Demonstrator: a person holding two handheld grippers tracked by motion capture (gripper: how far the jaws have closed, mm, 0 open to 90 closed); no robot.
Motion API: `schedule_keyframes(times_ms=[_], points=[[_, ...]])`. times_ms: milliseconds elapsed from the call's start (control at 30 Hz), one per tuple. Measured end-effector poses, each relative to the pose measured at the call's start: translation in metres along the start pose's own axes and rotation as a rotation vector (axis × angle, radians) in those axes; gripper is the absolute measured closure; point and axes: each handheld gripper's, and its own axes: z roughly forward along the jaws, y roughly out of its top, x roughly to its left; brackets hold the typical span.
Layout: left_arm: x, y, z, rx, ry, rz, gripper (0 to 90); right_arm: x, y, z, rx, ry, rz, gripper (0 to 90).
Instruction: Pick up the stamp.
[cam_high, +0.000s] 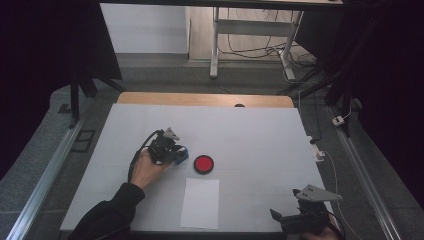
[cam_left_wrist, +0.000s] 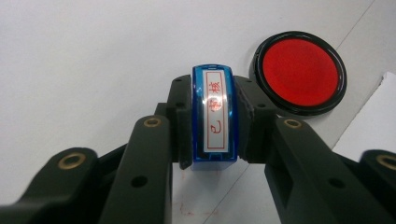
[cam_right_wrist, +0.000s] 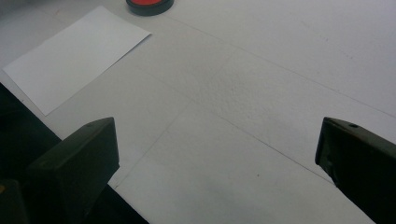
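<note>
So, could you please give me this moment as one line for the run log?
left gripper: shut on blue stamp | red ink pad: open, beside stamp | paper sheet: flat, unmarked | right gripper: open, idle above table

Glossy blue plastic stamp (cam_left_wrist: 213, 119), matt paper (cam_high: 200, 203)

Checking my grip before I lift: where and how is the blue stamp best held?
By its two long flat sides, as the left gripper has it now: pads clamped across the blue stamp's narrow width, labelled top facing up. Coming from above on the side away from the red ink pad keeps the jaws off it.
</note>
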Motion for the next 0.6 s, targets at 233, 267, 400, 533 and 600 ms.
schedule_keyframes(times_ms=[233,267,400,533,600], points=[[-0.002,0.002,-0.001,0.004,0.001,0.004,70.1,0.0,0.0,0.0,0.001,0.001,-0.002,0.0],[-0.002,0.002,-0.002,0.003,-0.004,0.003,70.1,0.0,0.0,0.0,0.001,0.001,-0.003,0.0],[-0.003,0.005,-0.006,-0.005,-0.017,-0.006,70.1,0.0,0.0,0.0,0.0,0.002,-0.004,0.0],[-0.004,0.006,-0.01,-0.005,-0.018,-0.004,70.1,0.0,0.0,0.0,-0.001,0.002,-0.004,0.0],[-0.005,0.006,-0.012,-0.008,-0.013,0.003,70.0,0.0,0.0,0.0,-0.001,0.001,-0.003,0.0]])
